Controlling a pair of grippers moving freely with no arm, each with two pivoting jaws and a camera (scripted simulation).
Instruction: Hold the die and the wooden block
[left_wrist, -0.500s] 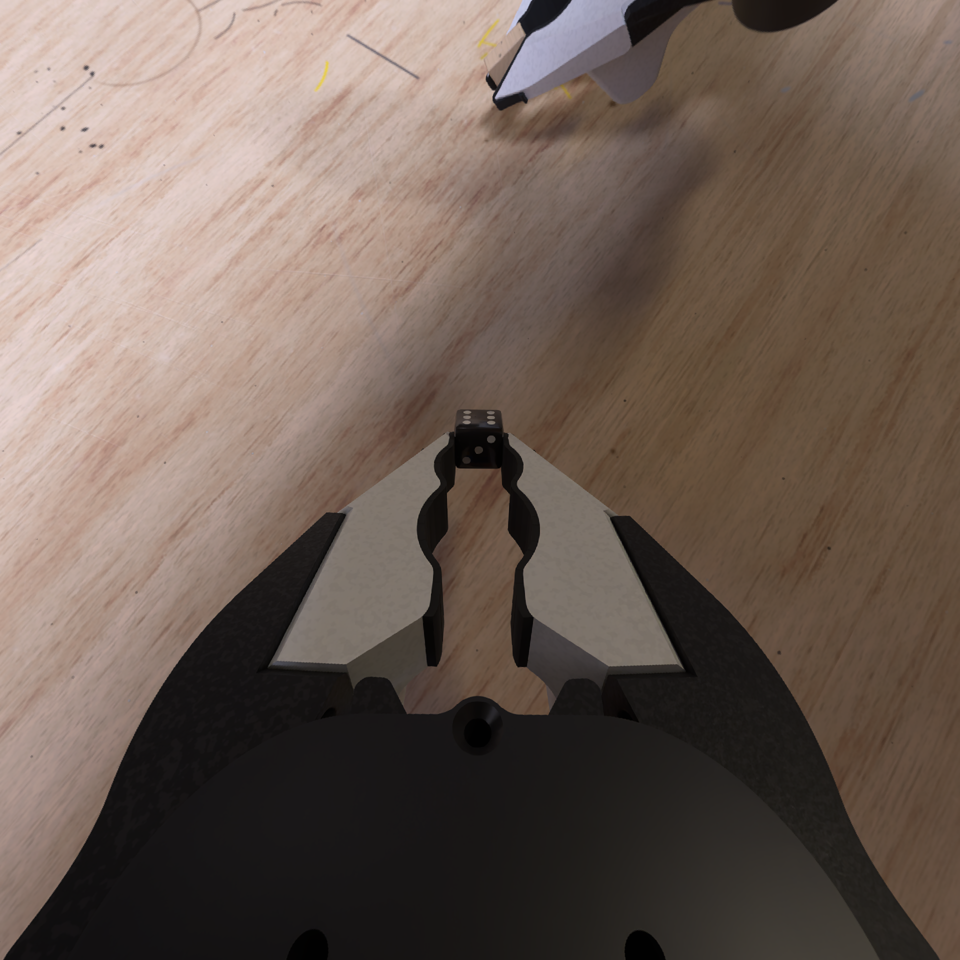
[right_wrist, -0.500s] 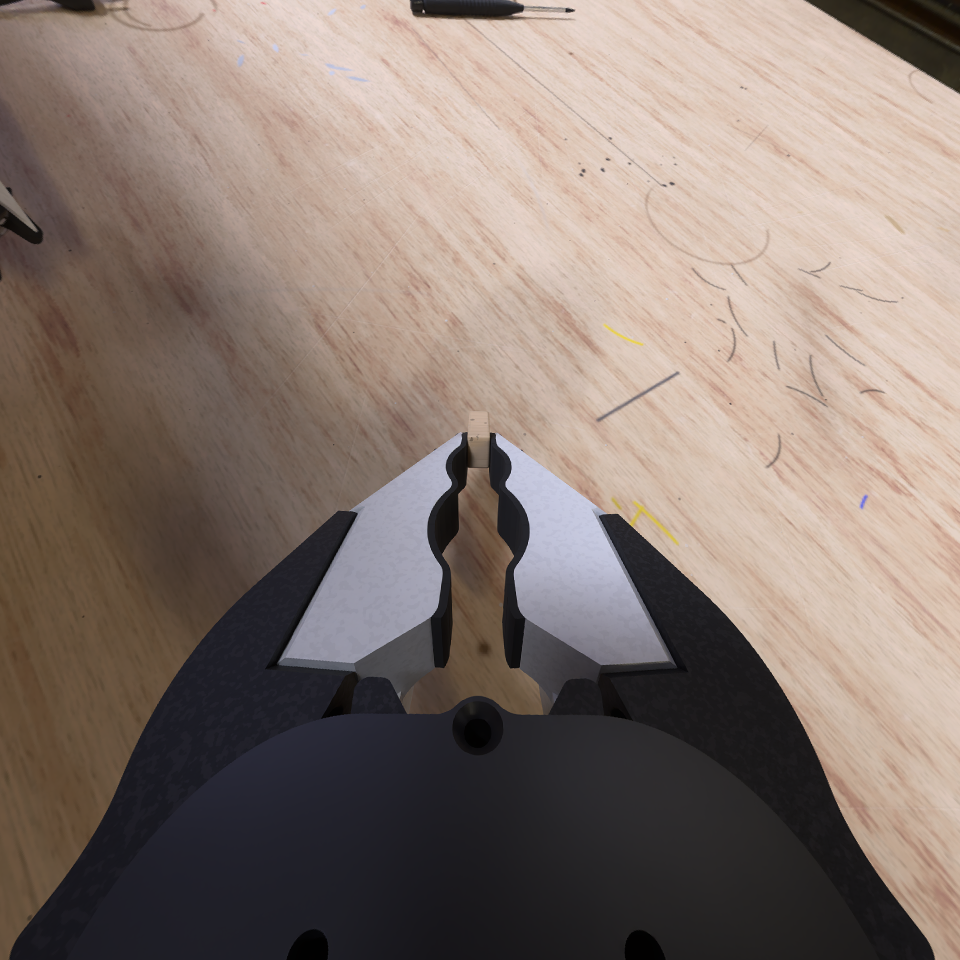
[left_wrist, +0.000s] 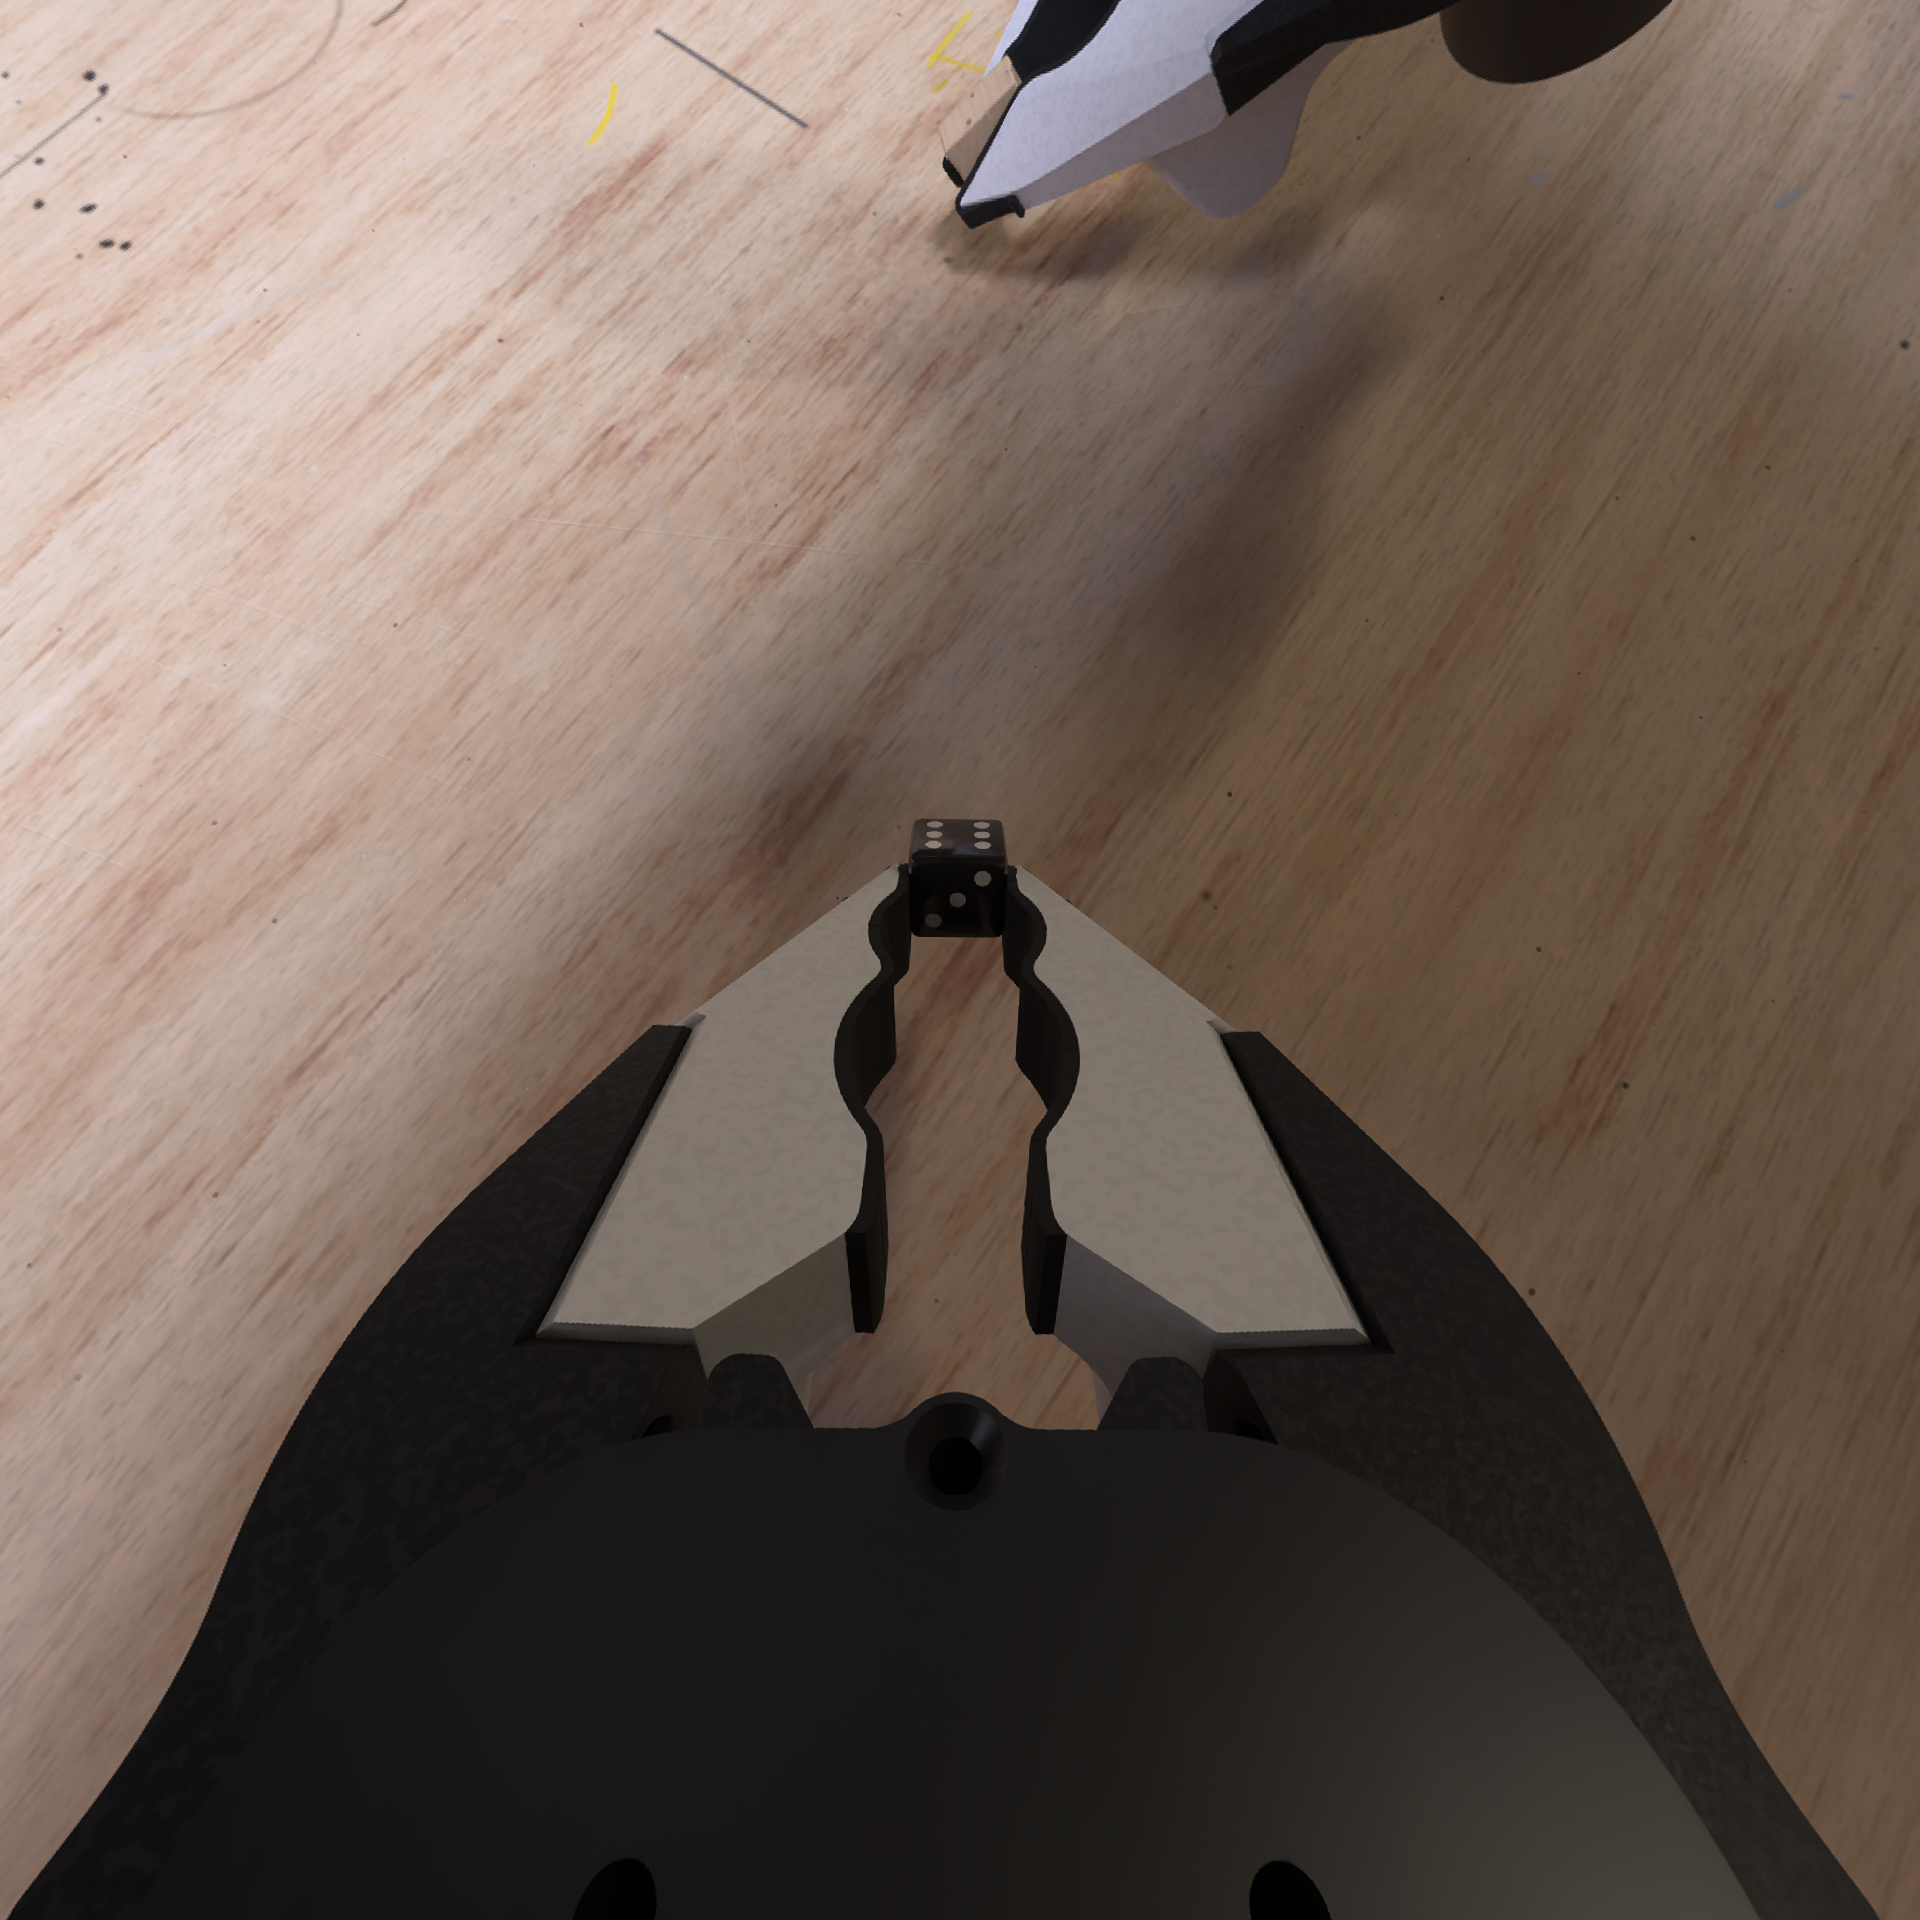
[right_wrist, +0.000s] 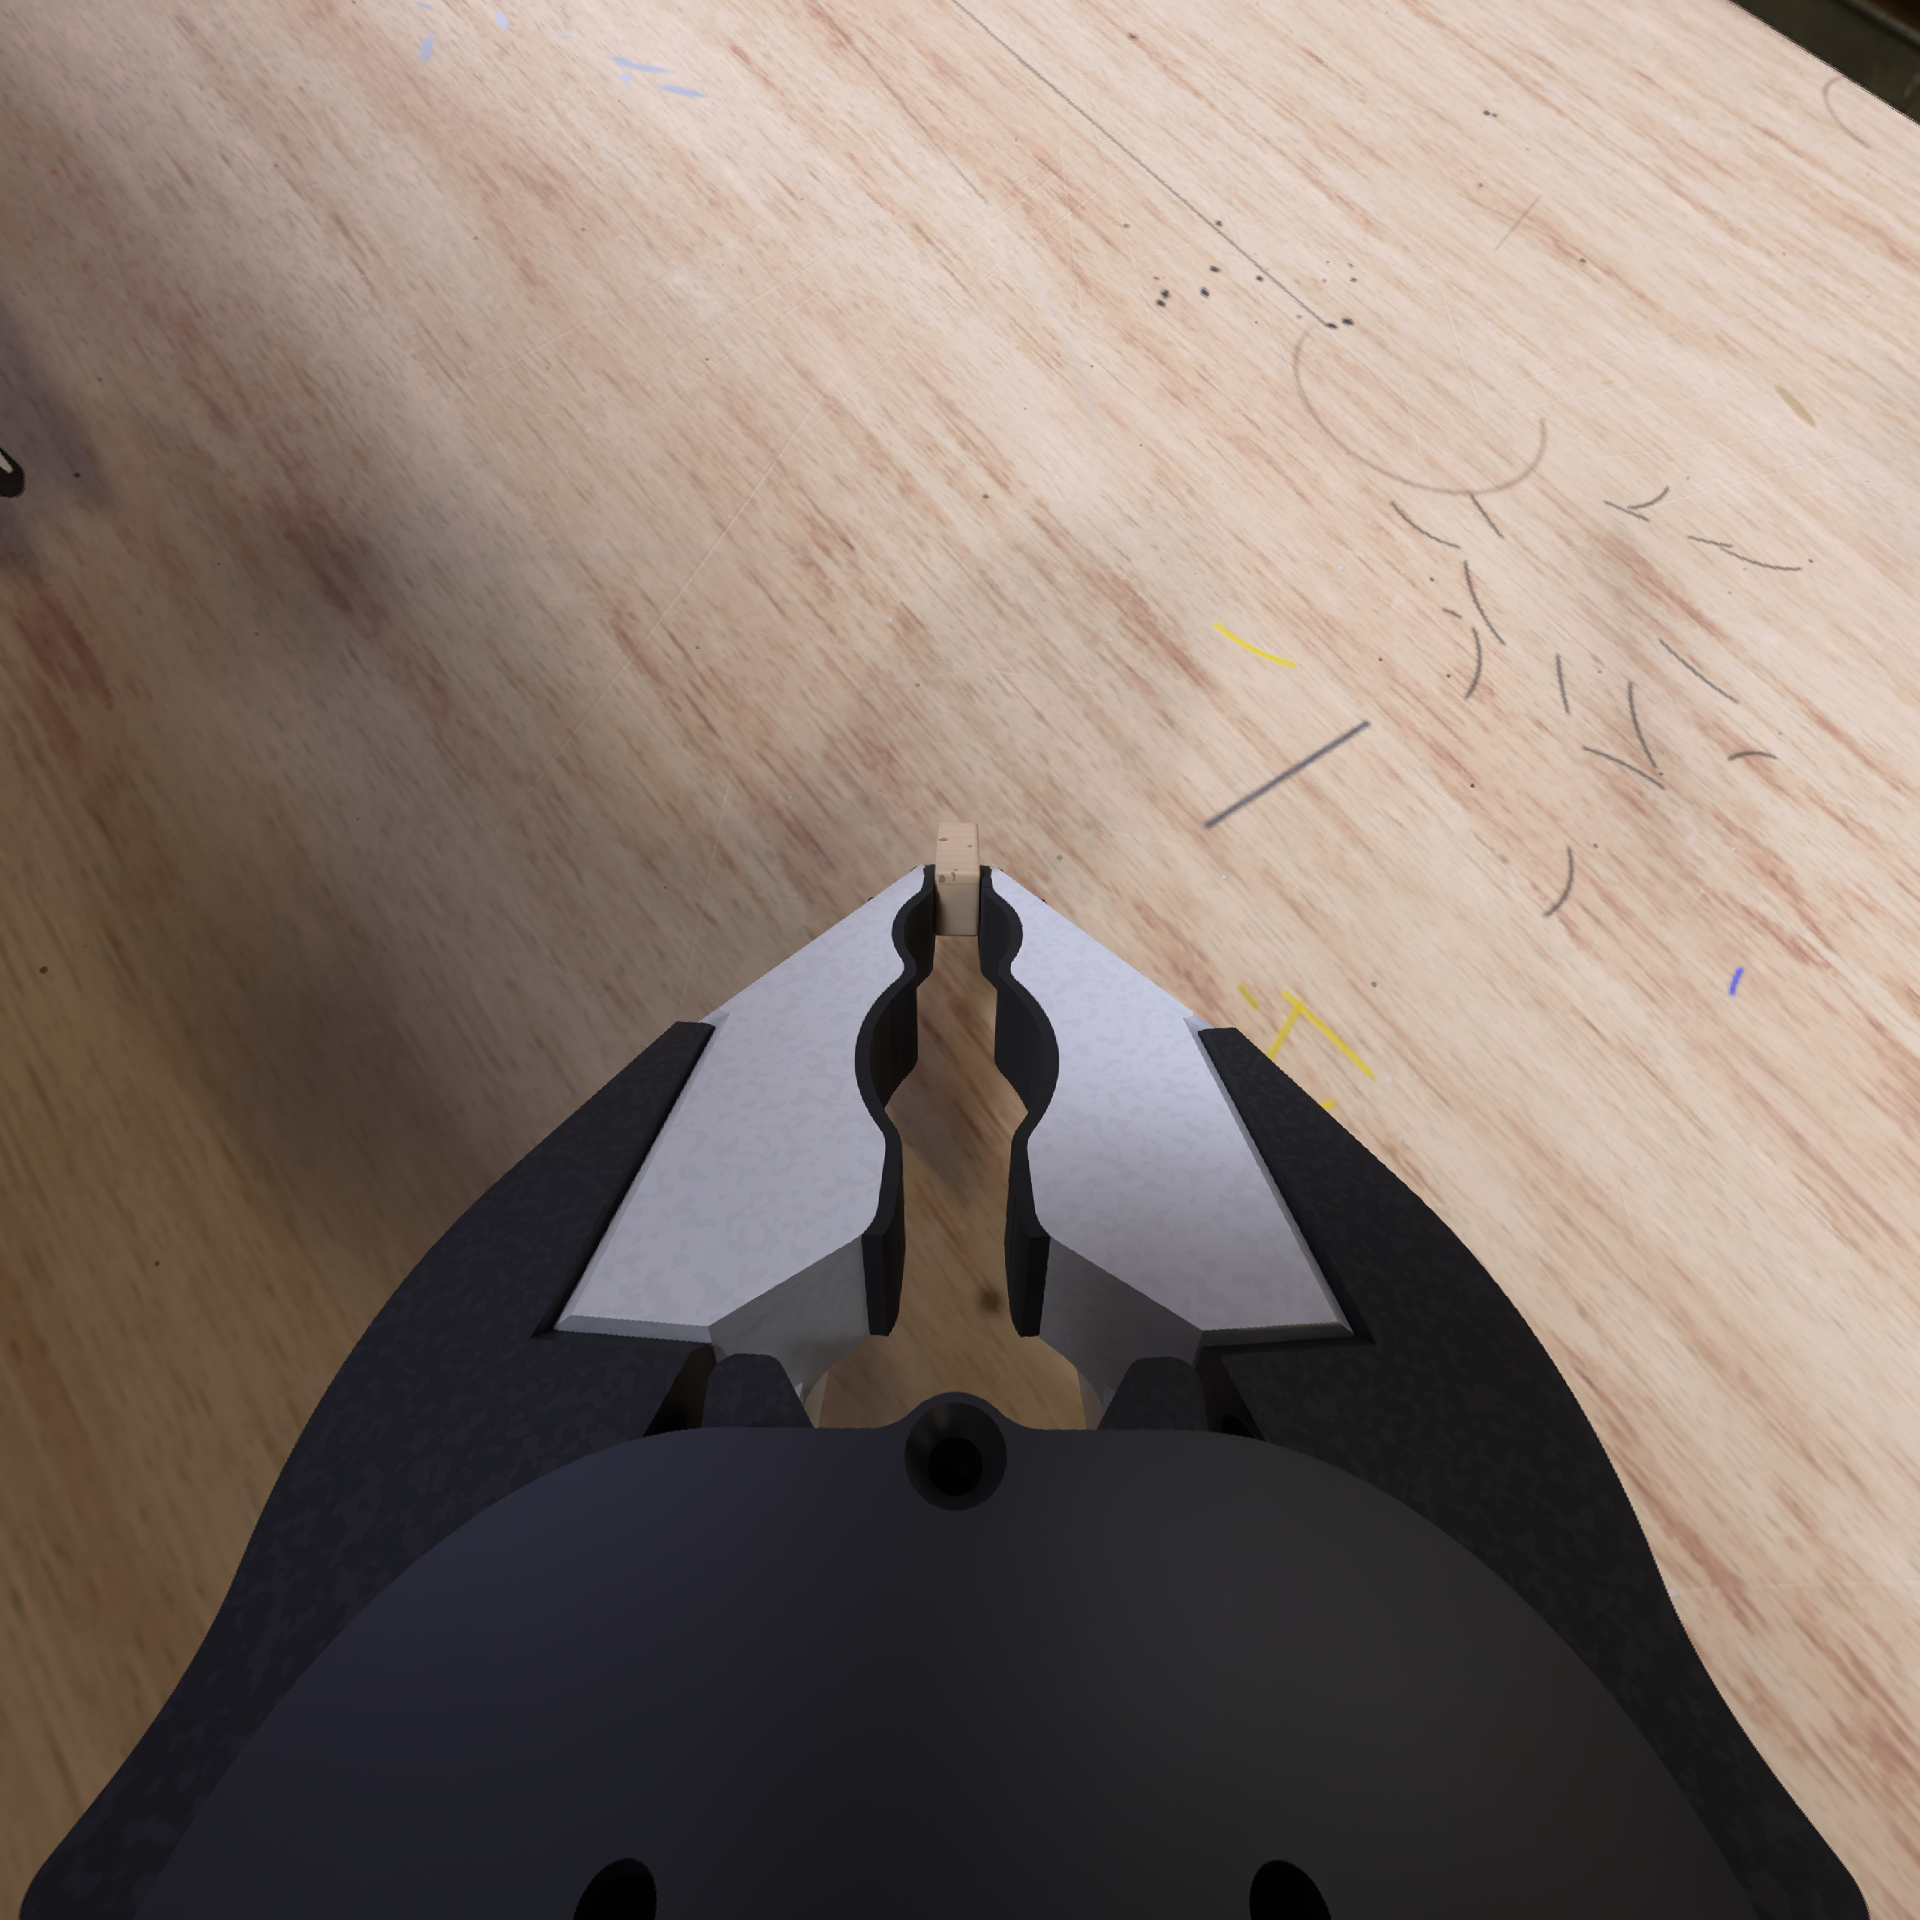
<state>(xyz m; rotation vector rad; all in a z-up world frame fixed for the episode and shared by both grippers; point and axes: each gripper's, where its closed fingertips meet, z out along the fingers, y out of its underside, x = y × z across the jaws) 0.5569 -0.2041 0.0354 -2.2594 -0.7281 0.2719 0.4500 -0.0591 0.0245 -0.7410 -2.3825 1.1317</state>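
Note:
In the left wrist view my left gripper (left_wrist: 956, 883) is shut on a small black die (left_wrist: 957, 878) with white pips, pinched at the fingertips above the wooden table (left_wrist: 416, 520). In the right wrist view my right gripper (right_wrist: 957, 888) is shut on a small pale wooden block (right_wrist: 957, 883), held upright between the fingertips above the table (right_wrist: 623, 416). The right gripper (left_wrist: 1049, 145) also shows at the top of the left wrist view, with the wooden block (left_wrist: 977, 130) in its tips. A tip of the left gripper (right_wrist: 8, 476) shows at the left edge of the right wrist view.
The plywood tabletop bears pencil marks (right_wrist: 1558, 623), a dark line (right_wrist: 1288, 774), yellow strokes (right_wrist: 1314, 1029) and small black specks (right_wrist: 1205, 291). The table's far edge (right_wrist: 1860, 31) shows at the top right of the right wrist view.
Both grippers hold their objects as before. The right gripper shows lower in the left wrist view, its block now visible. The pen at the top of the right wrist view is out of frame.

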